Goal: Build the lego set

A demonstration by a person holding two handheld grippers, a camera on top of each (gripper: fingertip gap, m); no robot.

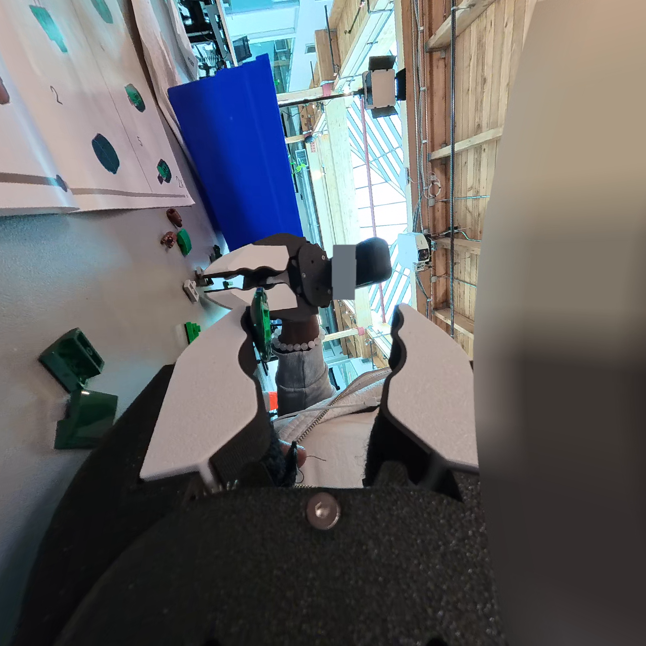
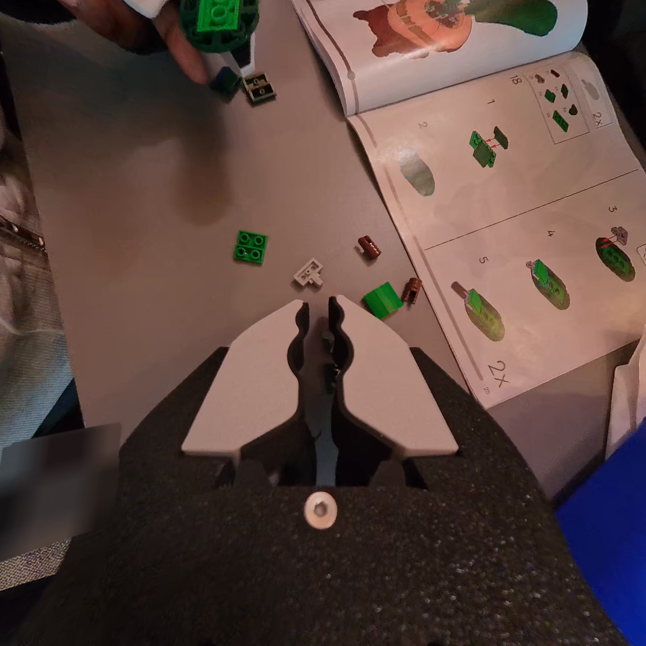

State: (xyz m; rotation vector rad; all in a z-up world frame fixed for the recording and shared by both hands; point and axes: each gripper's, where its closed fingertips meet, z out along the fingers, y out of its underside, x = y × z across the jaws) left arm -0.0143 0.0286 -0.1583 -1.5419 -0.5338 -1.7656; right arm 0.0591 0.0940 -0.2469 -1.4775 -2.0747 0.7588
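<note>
The left claw (image 1: 321, 335), spread wide, carries a round dark-green leaf piece (image 1: 261, 327); the right claw (image 2: 318, 304), nearly closed and empty, hovers at 6 o'clock of a small light-grey bracket piece (image 2: 308, 273) on the grey table (image 2: 140, 209).

A grey tabletop (image 2: 140, 174) carries everything. A blue panel (image 1: 234, 146) stands at its far edge. Beyond it, wooden ceiling boards (image 1: 461, 105), a panel lamp (image 1: 381, 87) and a white security camera (image 1: 416, 248) hang overhead.

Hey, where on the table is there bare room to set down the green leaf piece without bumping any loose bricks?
Free: the grey table between the dark green bricks and the bright green plate. Crowded: ahead of the right gripper, around the grey bracket, green slope and brown pieces, up to the instruction booklet.
</note>
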